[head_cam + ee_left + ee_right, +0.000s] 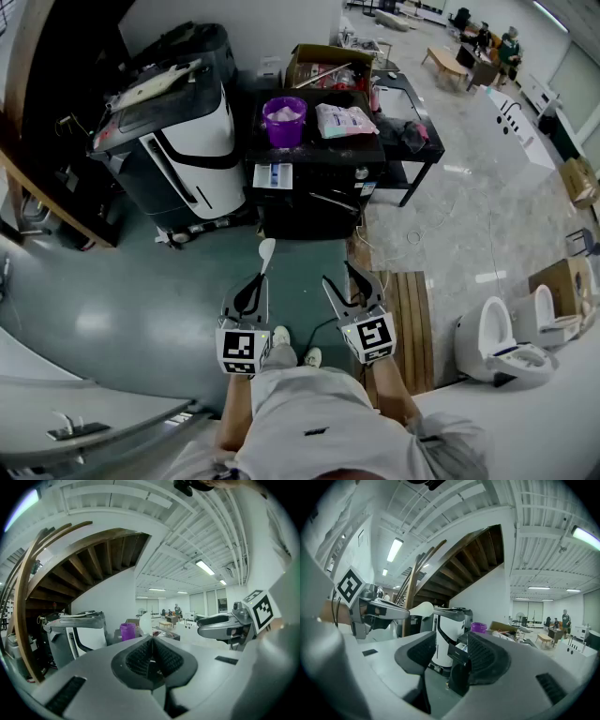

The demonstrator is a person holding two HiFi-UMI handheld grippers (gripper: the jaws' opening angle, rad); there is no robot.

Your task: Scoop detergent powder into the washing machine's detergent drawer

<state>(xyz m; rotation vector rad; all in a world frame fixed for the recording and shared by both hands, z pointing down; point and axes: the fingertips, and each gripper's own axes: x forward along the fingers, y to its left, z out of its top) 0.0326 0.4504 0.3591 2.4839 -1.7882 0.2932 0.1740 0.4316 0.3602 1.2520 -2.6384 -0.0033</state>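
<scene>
Detergent powder (pixel 284 113) is seen heaped in a purple cup (pixel 284 131) that stands near the left edge of the top of the washing machine (pixel 317 153). A printed bag (pixel 345 121) lies beside the cup, toward the right edge. Below the cup, at the front of the machine, the detergent drawer (pixel 273 175) is pulled out and its pale compartments are exposed. Whether any powder lies in them cannot be told from the head view.

A white spoon (pixel 265 254) is clamped by its handle in the left claw (pixel 256 283), whose jaws are closed on it. The bowl is pointed forward at the machine, and no powder is seen in it. The right claw (pixel 342 277) is held wide, with nothing between its jaws; only the floor (pixel 141 300) and the machine are seen beyond them. Both claws are held over the floor, well apart from the machine.

The task is judged to be at its very start: the tool is in hand and the drawer is open, but nothing appears to have been scooped. The whole of the work is left to be done. The spoon is to be carried to the cup, dipped and loaded, then brought down to the drawer and tipped into a compartment.
</scene>
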